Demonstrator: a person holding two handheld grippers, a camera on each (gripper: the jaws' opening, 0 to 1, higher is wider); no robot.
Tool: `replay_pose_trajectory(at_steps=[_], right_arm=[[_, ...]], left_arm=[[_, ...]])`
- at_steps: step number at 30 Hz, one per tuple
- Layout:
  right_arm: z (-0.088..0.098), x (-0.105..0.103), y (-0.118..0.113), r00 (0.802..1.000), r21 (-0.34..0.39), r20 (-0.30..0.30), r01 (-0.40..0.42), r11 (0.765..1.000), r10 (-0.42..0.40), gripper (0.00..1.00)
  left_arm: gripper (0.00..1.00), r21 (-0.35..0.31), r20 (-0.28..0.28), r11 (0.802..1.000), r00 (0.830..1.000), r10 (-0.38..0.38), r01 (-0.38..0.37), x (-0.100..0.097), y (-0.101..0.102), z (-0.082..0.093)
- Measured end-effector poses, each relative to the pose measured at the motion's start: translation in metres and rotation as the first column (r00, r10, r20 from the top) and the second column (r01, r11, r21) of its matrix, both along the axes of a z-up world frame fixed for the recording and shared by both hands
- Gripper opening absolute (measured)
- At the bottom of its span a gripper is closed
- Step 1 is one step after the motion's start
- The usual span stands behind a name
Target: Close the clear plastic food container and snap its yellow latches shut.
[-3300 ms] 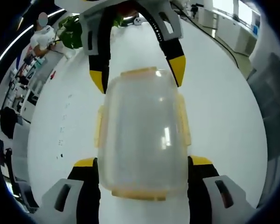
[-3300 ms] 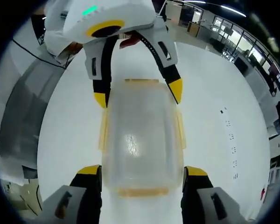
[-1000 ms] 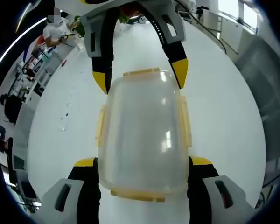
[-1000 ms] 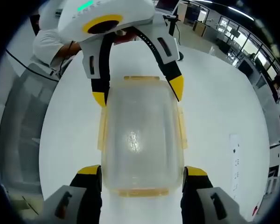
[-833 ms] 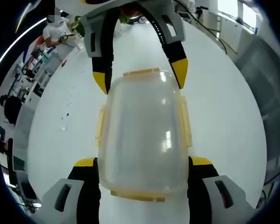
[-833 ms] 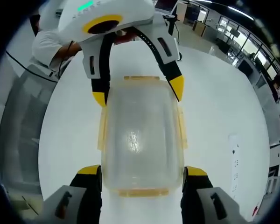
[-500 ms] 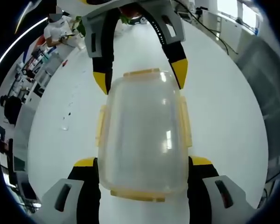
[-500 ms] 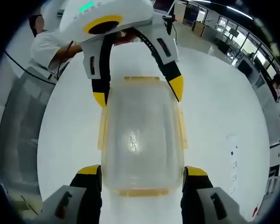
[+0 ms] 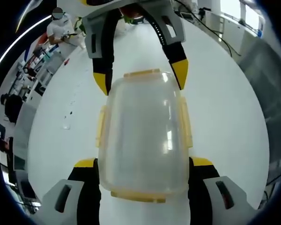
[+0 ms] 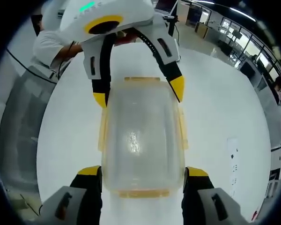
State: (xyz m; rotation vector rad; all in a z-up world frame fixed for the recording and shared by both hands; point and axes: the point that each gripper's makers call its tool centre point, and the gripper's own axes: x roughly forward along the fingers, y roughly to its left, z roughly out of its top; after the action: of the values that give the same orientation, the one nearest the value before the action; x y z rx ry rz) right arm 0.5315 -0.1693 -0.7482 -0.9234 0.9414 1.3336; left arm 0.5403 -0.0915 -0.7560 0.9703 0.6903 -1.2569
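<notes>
A clear plastic food container, lid on, has yellow latches along its four edges. Whether they are snapped I cannot tell. My left gripper is shut on the container's near end, a yellow-tipped jaw on each side. My right gripper grips the far end from the opposite direction. In the right gripper view the same container sits between my right gripper at the bottom and my left gripper at the top. A yellow end latch shows near the bottom.
A white table spreads under the container. A person stands at the far left by cluttered benches. Another person's sleeve shows behind the left gripper. A grey panel lies at the table's left side.
The background has shifted slightly in both views, so the hands have turned a little. The container stays in the same grip between both grippers.
</notes>
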Motion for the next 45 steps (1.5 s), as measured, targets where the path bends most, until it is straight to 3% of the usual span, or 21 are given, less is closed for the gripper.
replay_pose_trajectory(at_steps=[12,20,23,34,45], right_arm=[[0.010,0.001,0.001,0.997,0.057,0.043,0.062,0.996,-0.064,0.73],[0.023,-0.007,-0.007,0.988,0.105,0.086,0.117,0.987,-0.127,0.74],[0.032,-0.013,-0.008,0.979,0.157,0.091,0.167,0.973,-0.183,0.75],[0.047,-0.039,-0.029,0.947,0.207,0.119,0.271,0.940,-0.299,0.74],[0.046,-0.068,-0.041,0.901,0.253,0.116,0.380,0.890,-0.418,0.72]], left_arm=[[0.73,-0.008,0.026,1.000,0.999,-0.026,0.027,-0.005,-0.002,0.008],[0.72,-0.054,0.038,0.998,0.999,0.026,-0.024,-0.005,-0.001,0.022],[0.70,-0.062,0.064,0.997,0.996,0.055,-0.051,-0.005,0.000,0.025],[0.70,-0.130,0.060,0.984,0.990,0.131,-0.122,-0.029,0.002,0.043],[0.73,-0.167,0.054,0.965,0.975,0.213,-0.202,-0.056,0.023,0.051]])
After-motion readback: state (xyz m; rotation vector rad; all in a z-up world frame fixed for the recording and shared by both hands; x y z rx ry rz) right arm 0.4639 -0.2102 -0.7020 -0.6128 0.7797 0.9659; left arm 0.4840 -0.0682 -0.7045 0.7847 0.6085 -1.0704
